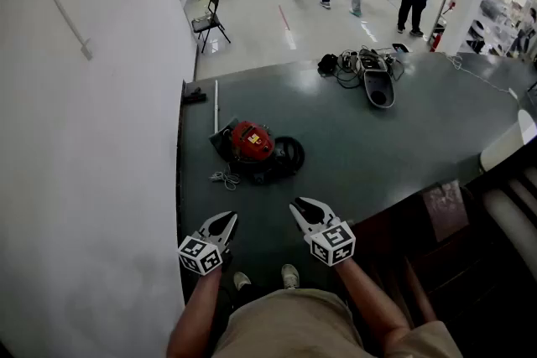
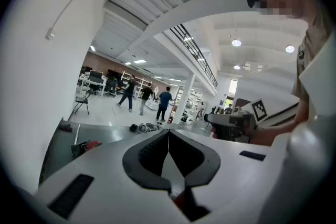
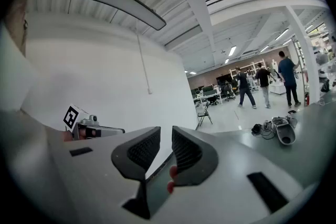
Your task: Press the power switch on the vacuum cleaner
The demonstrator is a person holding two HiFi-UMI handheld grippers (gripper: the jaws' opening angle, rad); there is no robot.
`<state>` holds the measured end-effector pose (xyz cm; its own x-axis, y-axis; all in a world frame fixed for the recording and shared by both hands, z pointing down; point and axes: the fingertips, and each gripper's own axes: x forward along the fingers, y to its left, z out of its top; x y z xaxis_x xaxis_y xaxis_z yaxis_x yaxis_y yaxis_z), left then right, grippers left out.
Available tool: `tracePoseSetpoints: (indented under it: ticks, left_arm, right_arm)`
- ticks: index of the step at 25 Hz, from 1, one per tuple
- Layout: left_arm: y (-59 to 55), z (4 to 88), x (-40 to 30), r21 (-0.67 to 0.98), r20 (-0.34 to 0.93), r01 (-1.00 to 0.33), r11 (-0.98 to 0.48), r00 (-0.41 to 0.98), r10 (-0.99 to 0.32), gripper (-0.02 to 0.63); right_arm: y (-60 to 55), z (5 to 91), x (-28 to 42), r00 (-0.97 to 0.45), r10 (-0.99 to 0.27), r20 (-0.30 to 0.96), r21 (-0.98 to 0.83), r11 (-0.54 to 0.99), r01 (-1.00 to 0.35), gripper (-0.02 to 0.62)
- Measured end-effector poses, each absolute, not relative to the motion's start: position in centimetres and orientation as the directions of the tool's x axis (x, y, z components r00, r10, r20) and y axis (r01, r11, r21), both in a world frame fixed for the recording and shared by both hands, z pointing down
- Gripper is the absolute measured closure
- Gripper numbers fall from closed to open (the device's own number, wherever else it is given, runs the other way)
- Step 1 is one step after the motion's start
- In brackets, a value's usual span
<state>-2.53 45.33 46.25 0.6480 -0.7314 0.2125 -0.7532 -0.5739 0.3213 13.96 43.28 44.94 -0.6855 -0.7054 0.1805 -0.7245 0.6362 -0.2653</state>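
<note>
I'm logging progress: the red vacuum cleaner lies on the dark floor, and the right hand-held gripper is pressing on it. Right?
No. The head view shows the right hand-held gripper held apart from the red vacuum cleaner, not touching it. The vacuum cleaner does lie on the dark floor.

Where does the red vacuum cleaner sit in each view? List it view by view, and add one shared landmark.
Head view: vacuum cleaner, just left of centre.
Left gripper view: small, at the lower left.
Right gripper view: not identifiable; only a red speck shows in the gap between the jaws.
Shared landmark: cable pile, beyond the vacuum cleaner.
</note>
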Motion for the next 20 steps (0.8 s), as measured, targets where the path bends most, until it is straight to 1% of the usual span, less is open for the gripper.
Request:
tracePoseSetpoints:
  ticks: [13,17,20]
  left_arm:
    - [45.3,46.7,-3.5,0.331,0.222,-0.766,-0.550,0.630,-0.744,0.600]
    - [44.6,46.8,-3.4,0.332,0.225,-0.767,-0.549,0.630,-0.743,0.600]
    - [44.4,47.0,-3.3,0.330,0.229,-0.768,-0.548,0.629,-0.743,0.600]
  right_arm:
    - [43.0,45.8,14.2,-0.681,-0.705,0.196,-0.261,0.632,-0.729,0.529]
    - [42.3,45.0,14.7,-0.679,-0.716,0.161,-0.293,0.623,-0.726,0.528]
    - [42.0,45.2,15.1,-0.676,-0.720,0.157,-0.295,0.619,-0.728,0.528]
